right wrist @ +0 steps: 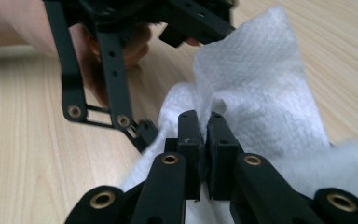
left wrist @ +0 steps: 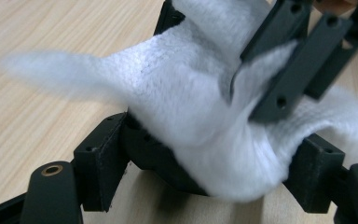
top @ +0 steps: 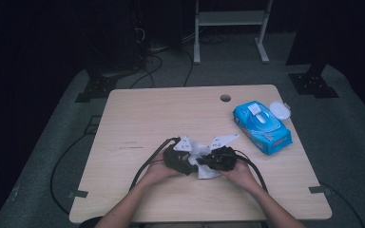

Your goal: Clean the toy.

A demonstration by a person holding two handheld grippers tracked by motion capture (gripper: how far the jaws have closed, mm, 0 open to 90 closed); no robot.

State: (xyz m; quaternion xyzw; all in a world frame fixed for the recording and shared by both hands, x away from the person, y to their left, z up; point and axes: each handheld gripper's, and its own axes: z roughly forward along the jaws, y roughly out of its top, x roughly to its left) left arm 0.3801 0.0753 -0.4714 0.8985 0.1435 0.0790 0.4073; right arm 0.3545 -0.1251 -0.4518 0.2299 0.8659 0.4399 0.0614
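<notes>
The wipe (top: 203,163) lies crumpled near the surface's (top: 147,123) front edge. The right tongs (right wrist: 204,135) pinch one fold tight; the left tongs (left wrist: 214,156) stand spread with cloth bunched between them. A hard pull could likely tear it or slip it free. Its long axis runs roughly left to right.

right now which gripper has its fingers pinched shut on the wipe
The right gripper: its fingers are pressed together on a fold of the wipe. The left gripper stands wide, the wipe draped across it.
</notes>
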